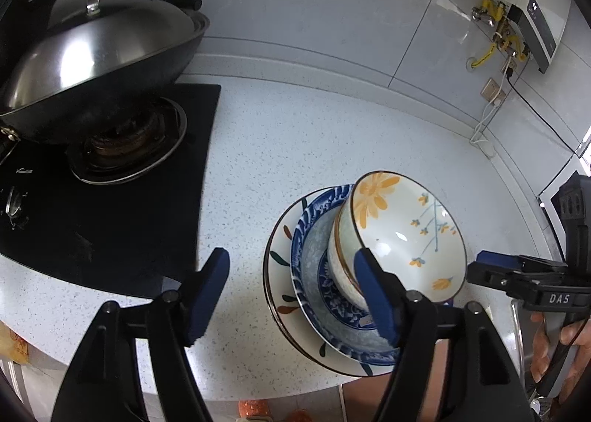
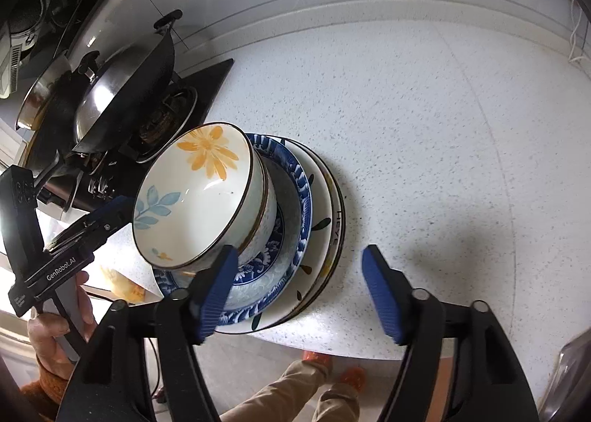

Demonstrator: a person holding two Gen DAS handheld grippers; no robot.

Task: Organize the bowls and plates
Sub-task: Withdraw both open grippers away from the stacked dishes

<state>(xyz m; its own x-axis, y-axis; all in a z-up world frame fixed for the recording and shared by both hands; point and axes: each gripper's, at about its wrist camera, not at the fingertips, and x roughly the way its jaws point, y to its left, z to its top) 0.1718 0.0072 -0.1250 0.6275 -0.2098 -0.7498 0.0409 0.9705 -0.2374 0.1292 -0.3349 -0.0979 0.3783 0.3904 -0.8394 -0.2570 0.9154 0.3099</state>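
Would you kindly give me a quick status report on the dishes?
Left gripper and right gripper open, empty. Flowered bowl stacked in blue dish on plates. Wok aside, nothing blocking.

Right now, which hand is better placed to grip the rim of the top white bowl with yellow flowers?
Left, narrowly. Both the left gripper and right gripper are open, empty, beside the white yellow-flowered ceramic bowl. The left fingers nearly meet its rim; the right fingers stand slightly off.

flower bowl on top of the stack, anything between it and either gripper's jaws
Nothing visible does. The flower bowl sits top of the stack on the blue plate, open to both sides. The left gripper and right gripper hang open beside it, holding nothing.
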